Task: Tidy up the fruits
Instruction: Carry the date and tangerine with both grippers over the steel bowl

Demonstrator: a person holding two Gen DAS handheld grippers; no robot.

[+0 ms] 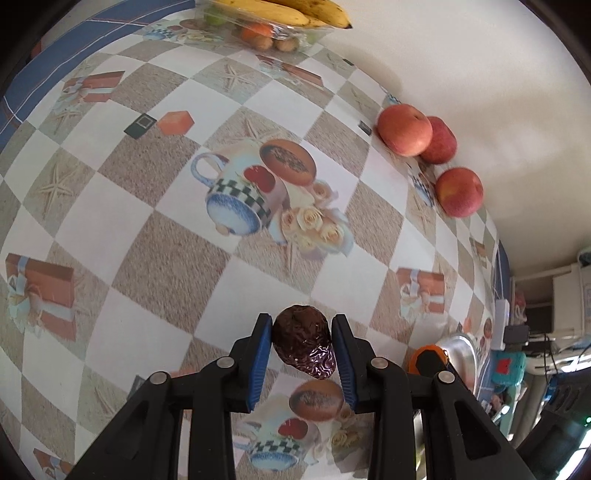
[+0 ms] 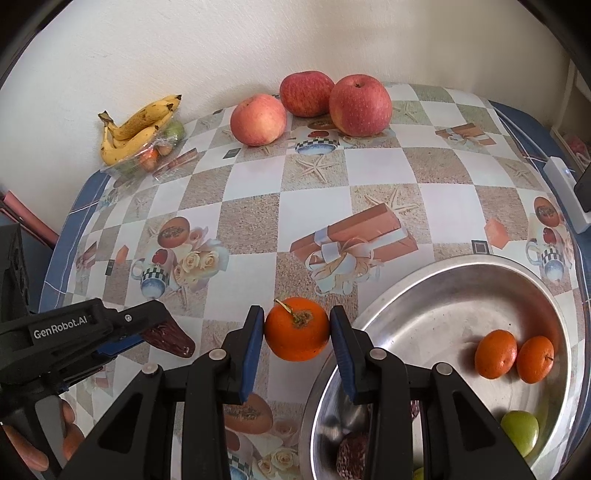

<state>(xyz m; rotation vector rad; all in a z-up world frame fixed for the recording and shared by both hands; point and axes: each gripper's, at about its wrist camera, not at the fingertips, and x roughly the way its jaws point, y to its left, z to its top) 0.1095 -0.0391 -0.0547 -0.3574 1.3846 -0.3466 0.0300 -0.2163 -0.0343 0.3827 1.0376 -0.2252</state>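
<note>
My left gripper [image 1: 302, 341] is shut on a dark wrinkled date [image 1: 304, 341], held above the tablecloth; the gripper also shows in the right wrist view [image 2: 162, 332] at the left, with the date [image 2: 170, 338] in it. My right gripper [image 2: 297, 332] is shut on a tangerine [image 2: 296, 329], just left of a metal bowl [image 2: 436, 280]. The bowl holds two tangerines [image 2: 495, 353], a green fruit [image 2: 521, 432] and a dark date [image 2: 351, 454]. Three apples [image 2: 360, 105] sit by the wall.
A clear plastic tray with bananas [image 2: 138, 129] and small fruits stands at the far left by the wall; it shows in the left wrist view [image 1: 288, 13] too. A white device [image 2: 565, 192] sits at the table's right edge.
</note>
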